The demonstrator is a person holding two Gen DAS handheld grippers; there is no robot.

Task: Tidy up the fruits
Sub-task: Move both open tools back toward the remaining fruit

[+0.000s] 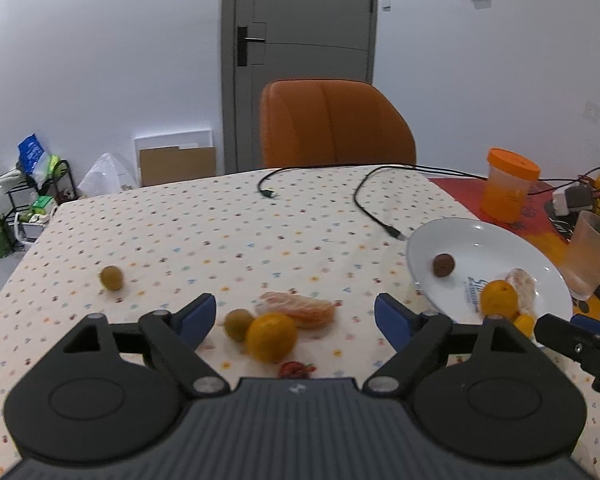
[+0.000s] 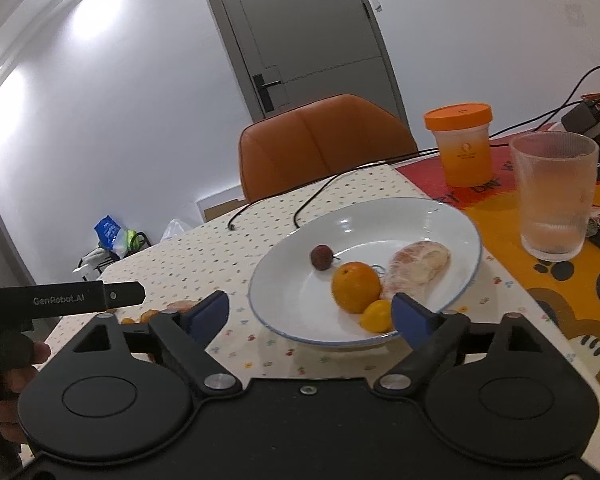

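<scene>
1. Here the left hand-held gripper [image 1: 295, 318] hovers low over the bench [image 1: 180, 232], jaws spread wide and empty, with loose fruit between them: one orange [image 1: 271, 337], one peeled citrus segment [image 1: 300, 309] and one greenish round fruit [image 1: 237, 324].
2. The right hand-held gripper [image 2: 310, 314] is likewise spread and empty, just before the white plate [image 2: 452, 216].
3. The plate holds four pieces: one orange [image 2: 355, 287], one small yellow fruit [image 2: 377, 316], one peeled segment [image 2: 416, 268] and one dark red fruit [image 2: 321, 257] (possibly a lychee).
4. A second greenish fruit [image 1: 111, 278] lies apart on the bench.
</scene>
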